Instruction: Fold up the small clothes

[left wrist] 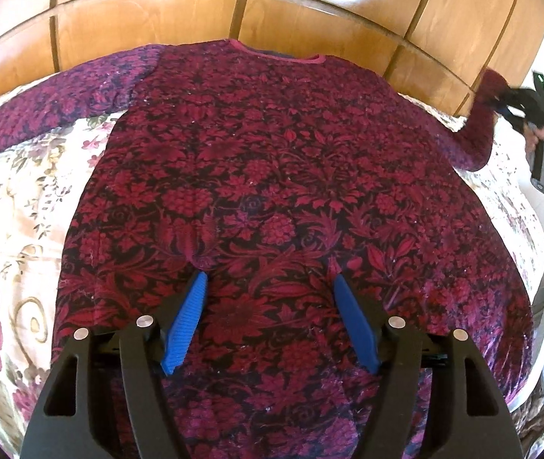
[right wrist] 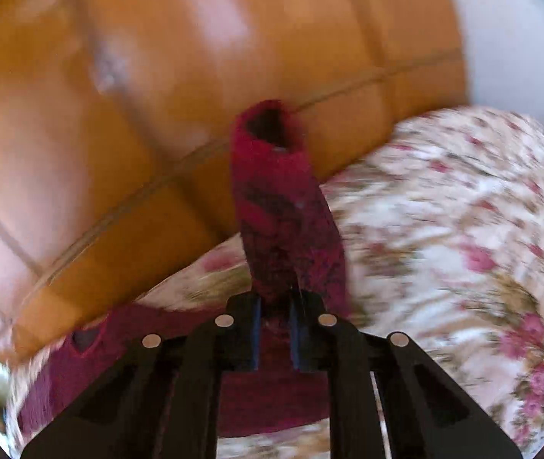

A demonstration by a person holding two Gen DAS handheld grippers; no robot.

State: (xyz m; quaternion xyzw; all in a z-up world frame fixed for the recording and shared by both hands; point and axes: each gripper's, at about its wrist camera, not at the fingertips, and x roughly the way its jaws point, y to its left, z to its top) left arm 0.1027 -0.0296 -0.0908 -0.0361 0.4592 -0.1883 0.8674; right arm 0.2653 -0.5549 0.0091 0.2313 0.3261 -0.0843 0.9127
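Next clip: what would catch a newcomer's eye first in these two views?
The big dark-red floral sweater, spread flat over a floral bedspread against a wooden headboard. Next, its one sleeve, lifted off the bed at the right and pinched in the right tongs, cuff hanging open. The left tongs stand open above the sweater's lower body, gripping nothing.
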